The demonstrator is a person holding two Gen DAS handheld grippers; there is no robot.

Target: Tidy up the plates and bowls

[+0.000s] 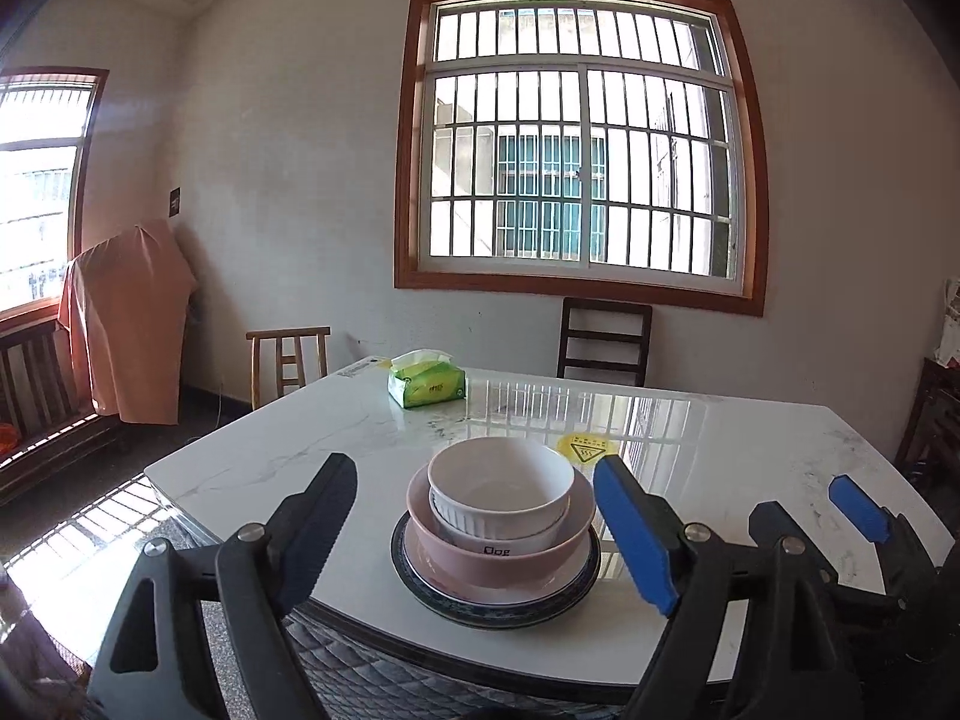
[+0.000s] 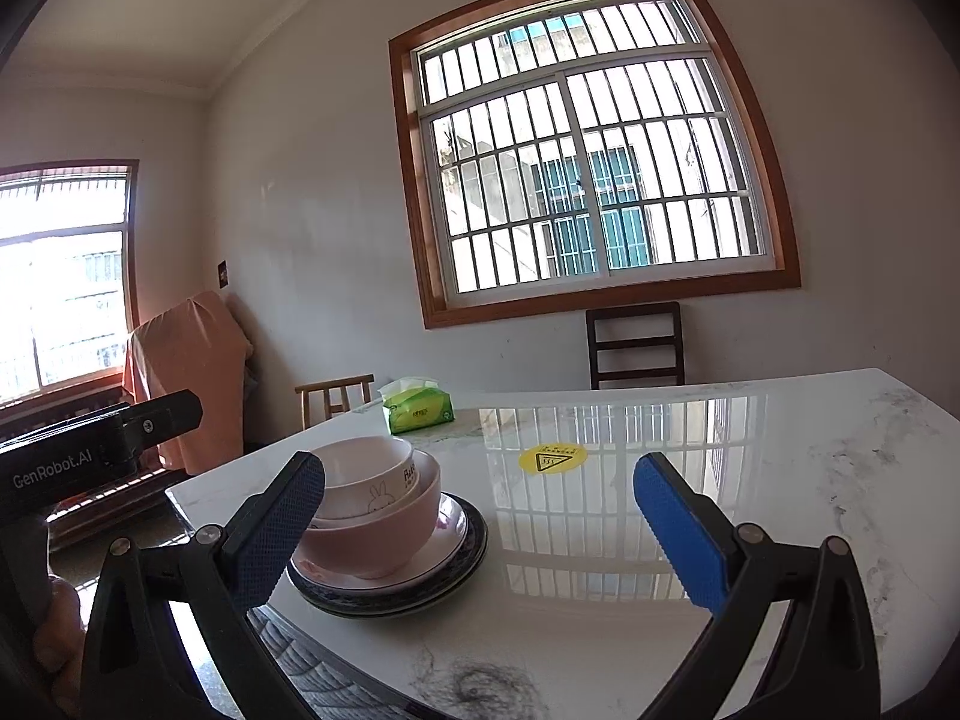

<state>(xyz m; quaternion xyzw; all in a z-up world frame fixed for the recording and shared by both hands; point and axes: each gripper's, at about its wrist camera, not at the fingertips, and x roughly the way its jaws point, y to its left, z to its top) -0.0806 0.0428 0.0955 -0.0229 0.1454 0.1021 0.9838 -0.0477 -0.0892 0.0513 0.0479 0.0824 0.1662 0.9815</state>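
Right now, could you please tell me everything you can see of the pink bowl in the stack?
The pink bowl is a glossy, ceramic-looking bowl, pale pink inside and out, upright and apparently intact. It sits on a white plate that lies on darker blue-rimmed plates near the marble table's front edge. Nested inside it are white bowls, one ribbed, one printed with a rabbit, hiding most of its interior. Neither gripper touches it; the left gripper is open on either side of the stack.

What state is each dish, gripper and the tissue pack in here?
white bowl: upright, nested on top of the stack
pink bowl: upright, under it
plates: stacked flat on the table
tissue pack: opened, tissue sticking out
left gripper: open, empty
right gripper: open, empty
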